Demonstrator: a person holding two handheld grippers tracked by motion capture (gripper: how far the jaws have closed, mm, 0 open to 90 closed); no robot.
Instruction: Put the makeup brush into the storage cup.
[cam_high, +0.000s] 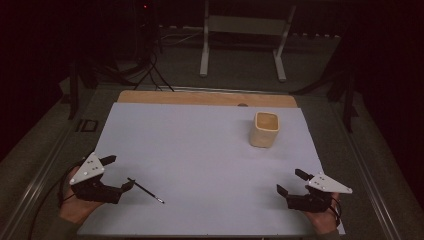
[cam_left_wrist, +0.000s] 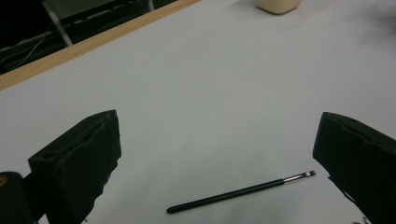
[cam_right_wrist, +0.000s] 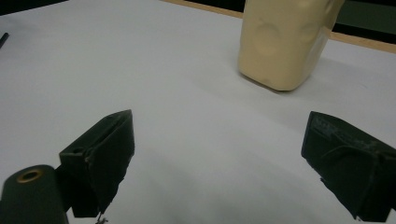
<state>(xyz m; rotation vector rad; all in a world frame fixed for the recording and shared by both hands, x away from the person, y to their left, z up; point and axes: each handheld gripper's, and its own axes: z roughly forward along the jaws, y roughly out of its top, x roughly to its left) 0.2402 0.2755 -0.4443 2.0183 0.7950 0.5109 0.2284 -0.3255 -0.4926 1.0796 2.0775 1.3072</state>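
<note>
Near the front-left corner of the tabletop (cam_high: 200, 145) lies a thin black brush (cam_high: 145, 190), flat on the white sheet, w/ nothing touching it. Left claw (cam_high: 121, 172) sits just beside its handle end, jaws wide apart, holding nothing. From the left gripper view, brush (cam_left_wrist: 240, 192) lies crosswise between & just ahead of the jaws, metal ferrule & tip toward the right jaw, butt end toward the left. Its long axis runs roughly across the gap, so I'd judge the claw needs a turn before closing on the shaft. Right claw (cam_high: 291, 182) is near the front-right corner, also open & empty, well apart from the brush; left is clearly nearer. Cream cup (cam_high: 264, 129) stands upright toward the far-right part. No readable labels or writing.
</note>
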